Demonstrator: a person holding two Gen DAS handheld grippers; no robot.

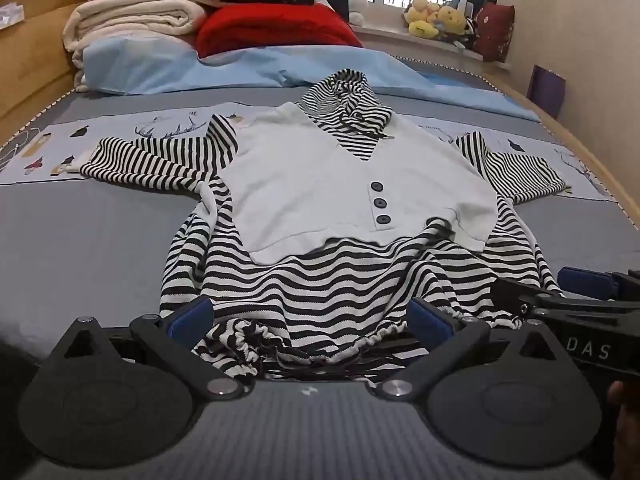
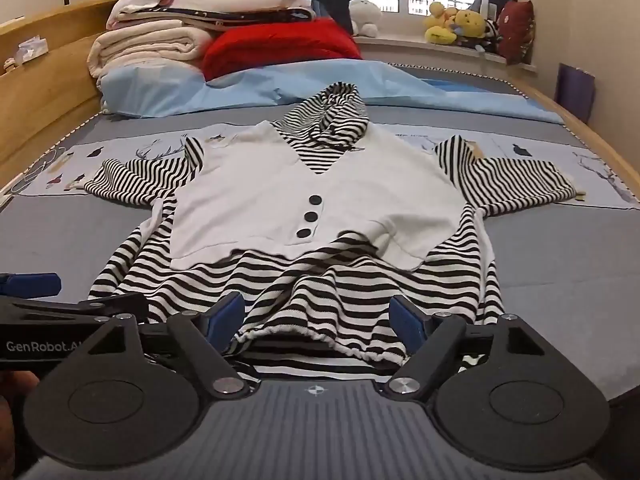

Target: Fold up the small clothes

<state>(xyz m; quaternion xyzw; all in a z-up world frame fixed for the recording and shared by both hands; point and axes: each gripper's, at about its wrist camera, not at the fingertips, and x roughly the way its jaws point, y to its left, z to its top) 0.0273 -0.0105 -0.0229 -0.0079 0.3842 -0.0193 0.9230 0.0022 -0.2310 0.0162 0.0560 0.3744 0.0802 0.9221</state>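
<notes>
A small hooded top, black-and-white striped with a white buttoned vest front, lies face up on the grey bed, sleeves spread out, hood at the far end. My left gripper is open with its blue pads on either side of the gathered bottom hem's left part. My right gripper is open over the hem's right part. Each gripper shows in the other's view, the right one and the left one, side by side at the hem.
Folded blankets and a red cushion are stacked at the head of the bed above a light blue sheet. Wooden bed frame on the left, wall and purple bag on the right. Plush toys sit on the windowsill.
</notes>
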